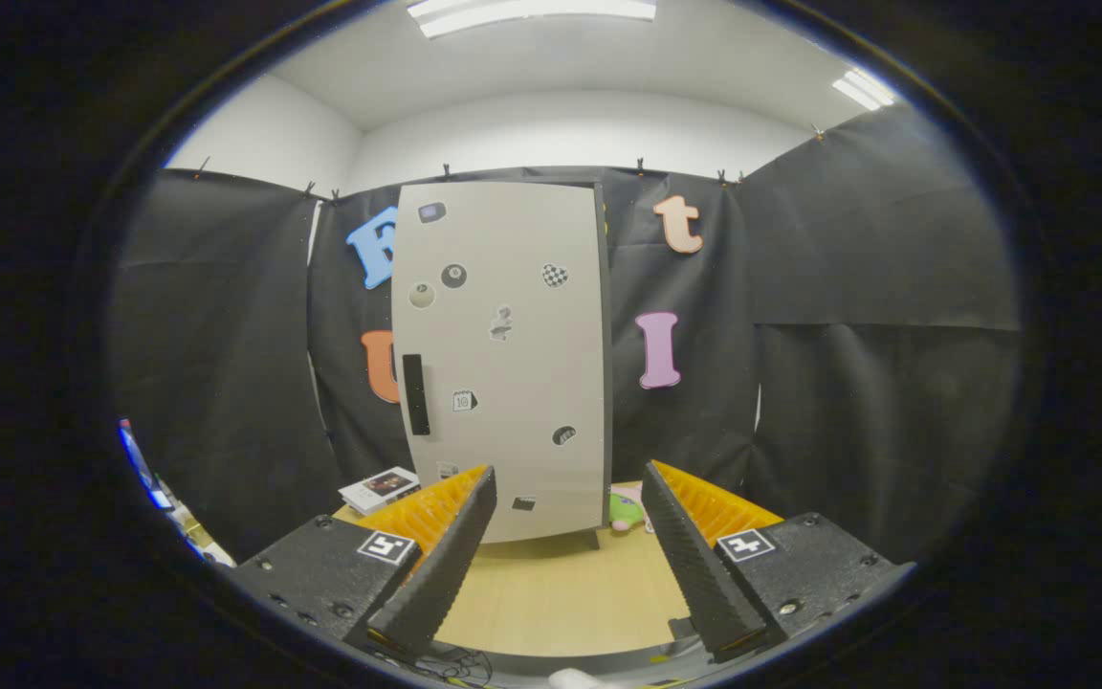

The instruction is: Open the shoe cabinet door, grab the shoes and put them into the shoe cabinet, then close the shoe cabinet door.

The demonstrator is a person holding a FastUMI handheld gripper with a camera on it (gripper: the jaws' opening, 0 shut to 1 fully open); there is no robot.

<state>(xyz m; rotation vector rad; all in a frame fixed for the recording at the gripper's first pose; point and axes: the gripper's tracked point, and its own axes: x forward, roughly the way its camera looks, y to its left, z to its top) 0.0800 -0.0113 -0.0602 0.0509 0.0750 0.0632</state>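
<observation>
Shoe cabinet (503, 364): upright at the far side of the bench (561, 593), door shut, dark handle (415, 394) on the door's left edge; shut suits either a door awaiting opening or one closed again, and any approach is best aimed squarely at that handle. Hand-held gripper (570, 517): fingers spread, holding nothing, short of the cabinet. Surroundings: small box (379, 489) left of the cabinet, pink-green toy (626, 507) at its right foot, pale wood surface, black cloth walls, white ceiling with strip lights (532, 11).
</observation>
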